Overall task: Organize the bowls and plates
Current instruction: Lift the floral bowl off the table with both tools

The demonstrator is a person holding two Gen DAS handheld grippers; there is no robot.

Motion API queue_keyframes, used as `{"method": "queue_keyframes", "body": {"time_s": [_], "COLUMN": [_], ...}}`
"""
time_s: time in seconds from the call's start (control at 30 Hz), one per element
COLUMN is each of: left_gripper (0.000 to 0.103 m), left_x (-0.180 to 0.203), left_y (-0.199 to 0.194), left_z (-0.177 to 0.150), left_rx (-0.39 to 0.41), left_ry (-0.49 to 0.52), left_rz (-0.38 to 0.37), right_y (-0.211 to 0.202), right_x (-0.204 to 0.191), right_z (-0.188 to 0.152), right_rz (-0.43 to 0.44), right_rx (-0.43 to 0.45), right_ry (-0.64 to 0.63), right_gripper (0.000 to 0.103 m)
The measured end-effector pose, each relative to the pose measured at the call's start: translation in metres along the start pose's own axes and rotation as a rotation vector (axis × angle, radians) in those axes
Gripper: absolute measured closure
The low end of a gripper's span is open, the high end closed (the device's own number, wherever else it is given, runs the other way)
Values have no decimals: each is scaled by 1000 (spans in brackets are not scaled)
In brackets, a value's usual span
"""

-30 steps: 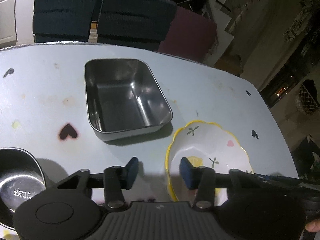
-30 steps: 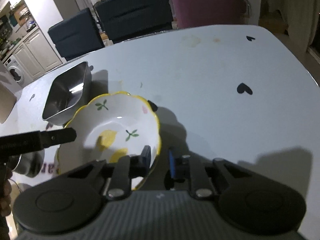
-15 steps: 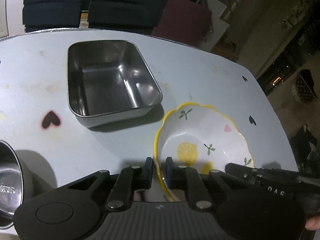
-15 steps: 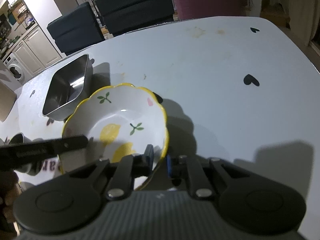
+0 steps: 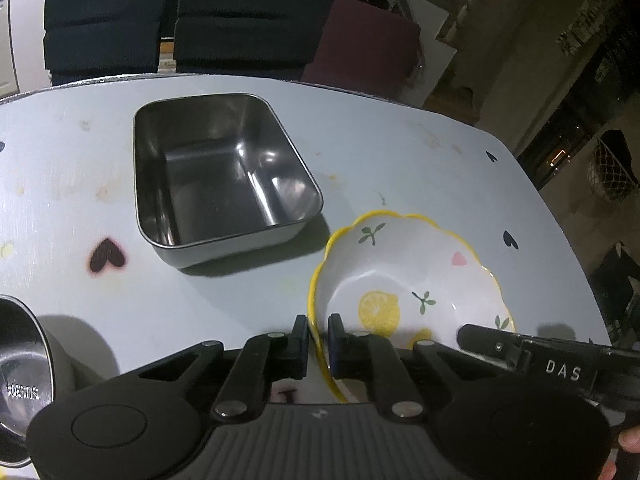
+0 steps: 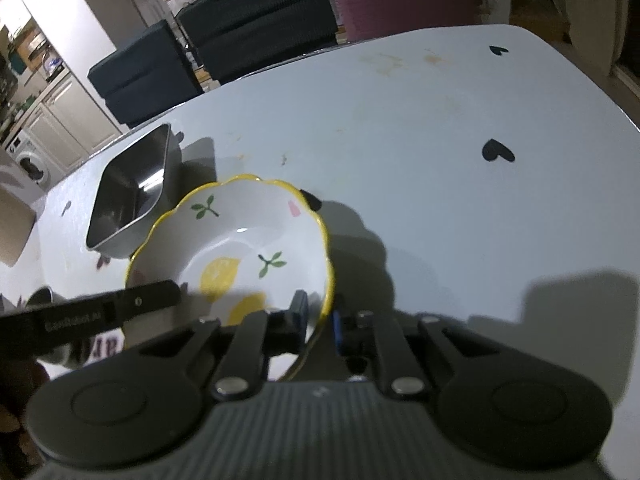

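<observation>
We record both claws closed on the same white scalloped ceramic bowl with a yellow rim and lemon-and-leaf print [image 5: 404, 280], which sits on the pale blue table with black heart marks [image 5: 400, 160]. Our left claw [image 5: 318, 344] is narrowed onto the bowl's near-left rim: one pad lies outside the wall, the other inside, and the yellow edge runs between them. Our right claw [image 6: 318, 320] grips the rim on the bowl's opposite side in the same way, one black pad inside the wall and the blue-edged pad outside, with the jaws narrow. In the left wrist view, the right claw's black finger enters from the lower right and reaches over the bowl's near-right edge; in the right wrist view, the left claw's finger crosses from the left over the bowl's near-left edge. We cannot tell from these views whether the bowl's base rests on the table or hangs just above it. Just beyond the bowl stands an empty rectangular stainless-steel tray with rounded corners [image 5: 224, 176], close to the bowl but apart from it. A round stainless-steel bowl [image 5: 20, 384] shows partly at the left edge of the left wrist view. Dark padded chairs [image 5: 176, 20] stand behind the far table edge.
</observation>
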State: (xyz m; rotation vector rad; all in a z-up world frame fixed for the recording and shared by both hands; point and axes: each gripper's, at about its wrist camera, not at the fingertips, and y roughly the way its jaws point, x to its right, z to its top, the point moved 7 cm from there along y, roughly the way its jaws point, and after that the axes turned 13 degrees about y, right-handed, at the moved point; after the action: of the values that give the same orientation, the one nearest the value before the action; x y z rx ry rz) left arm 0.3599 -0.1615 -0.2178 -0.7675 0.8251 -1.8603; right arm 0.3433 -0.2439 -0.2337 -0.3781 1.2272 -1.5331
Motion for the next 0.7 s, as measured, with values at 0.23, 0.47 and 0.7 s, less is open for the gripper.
{"method": "queue_keyframes", "body": {"time_s": [0.23, 0.47, 0.7], "left_gripper": [93, 93, 94], "left_x": [9, 15, 17], "left_y": [-9, -32, -71], "left_z": [4, 9, 15], "left_rx": [37, 78, 136], "left_ry": [55, 67, 66], "left_rz": [18, 27, 51], "right_y": [-8, -31, -64], "right_x": [1, -1, -12], "right_z": [-3, 1, -3], "right_rz": [-13, -3, 36], "right_rx": [39, 94, 152], "right_ry": [11, 11, 5], "right_gripper": [91, 92, 92]}}
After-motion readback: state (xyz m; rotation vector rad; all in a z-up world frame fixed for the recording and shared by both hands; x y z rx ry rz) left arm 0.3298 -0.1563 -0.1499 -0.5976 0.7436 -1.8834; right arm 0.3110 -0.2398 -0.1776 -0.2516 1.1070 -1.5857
